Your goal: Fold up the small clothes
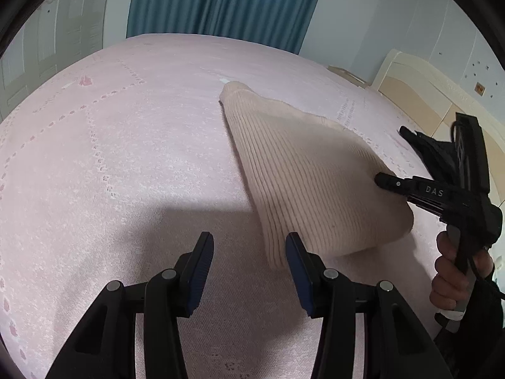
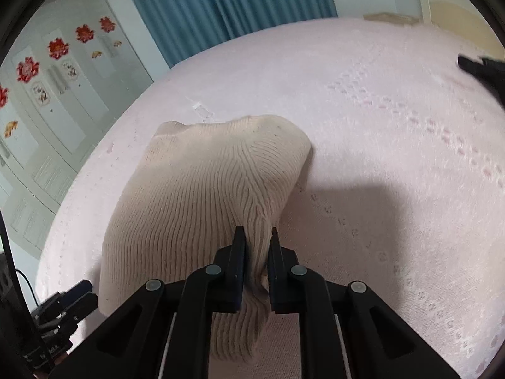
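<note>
Knitted cream garment (image 2: 202, 195), ribbed all over, lies on the pink bed (image 2: 394, 145) in front of you, out on the sheet and well apart from the bed's edges. In your right wrist view its near part is bunched into a ridge that rises off the sheet and runs straight between the fingers of your right gripper (image 2: 256, 232). The jaws there stand narrow, with both dark pads (image 2: 240, 252) pressed against the folds of knit, so that gripper has the garment pinched. From your left wrist view you can see the same right gripper (image 1: 383, 180) coming in from the right side, its tip sunk into the cloth, and your hand (image 1: 454, 271) wrapped round its handle below.

Your left gripper (image 1: 249, 240) is about half open and has hold of nothing. It hovers over the bed just beside the garment's near corner; its right finger (image 1: 296, 259) overlaps the hem in the picture, but you cannot tell from this whether it touches the knit. Between the two fingers only bare sheet shows, partly in shadow.

The garment's far end narrows to a rounded tip (image 1: 233, 90) lying flat on the sheet. Beyond the bed hang blue curtains (image 1: 227, 3), with white wardrobe doors (image 2: 41, 94) carrying red flower stickers on the left, and a cream headboard (image 1: 419, 88) at the right.
</note>
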`<state>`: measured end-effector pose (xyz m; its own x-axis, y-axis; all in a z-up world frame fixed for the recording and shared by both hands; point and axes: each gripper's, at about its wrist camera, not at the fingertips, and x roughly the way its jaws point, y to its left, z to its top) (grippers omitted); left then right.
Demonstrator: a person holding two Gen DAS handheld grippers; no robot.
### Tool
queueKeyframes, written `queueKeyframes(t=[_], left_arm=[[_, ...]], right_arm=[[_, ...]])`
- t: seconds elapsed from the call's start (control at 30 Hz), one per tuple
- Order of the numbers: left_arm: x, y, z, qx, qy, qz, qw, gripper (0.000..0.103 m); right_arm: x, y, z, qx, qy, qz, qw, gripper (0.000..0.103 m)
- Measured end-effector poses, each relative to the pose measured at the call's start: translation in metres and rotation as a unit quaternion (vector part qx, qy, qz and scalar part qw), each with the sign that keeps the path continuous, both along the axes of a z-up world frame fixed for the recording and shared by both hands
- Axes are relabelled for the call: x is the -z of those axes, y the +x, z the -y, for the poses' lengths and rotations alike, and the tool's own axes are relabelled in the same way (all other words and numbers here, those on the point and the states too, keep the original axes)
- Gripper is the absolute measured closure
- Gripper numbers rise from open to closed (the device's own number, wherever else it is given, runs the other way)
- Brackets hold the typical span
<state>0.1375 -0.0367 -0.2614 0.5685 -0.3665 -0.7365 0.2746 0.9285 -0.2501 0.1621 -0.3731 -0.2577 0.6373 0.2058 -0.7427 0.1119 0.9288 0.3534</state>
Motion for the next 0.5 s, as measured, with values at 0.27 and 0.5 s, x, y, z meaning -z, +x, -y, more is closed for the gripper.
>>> queueKeyframes(t=[0.27, 0.5], left_arm=[[0.001, -0.003, 0.002, 0.0, 0.004, 0.0, 1.0, 0.057], [0.004, -0.004, 0.004, 0.014, -0.001, -0.018, 0.9997, 0.057]], right_arm=[[-0.016, -0.038, 0.007, 0.001, 0.016, 0.02, 1.0, 0.065], [-0.011, -0.05, -0.009, -0.06, 0.019, 0.004, 0.998, 0.063]])
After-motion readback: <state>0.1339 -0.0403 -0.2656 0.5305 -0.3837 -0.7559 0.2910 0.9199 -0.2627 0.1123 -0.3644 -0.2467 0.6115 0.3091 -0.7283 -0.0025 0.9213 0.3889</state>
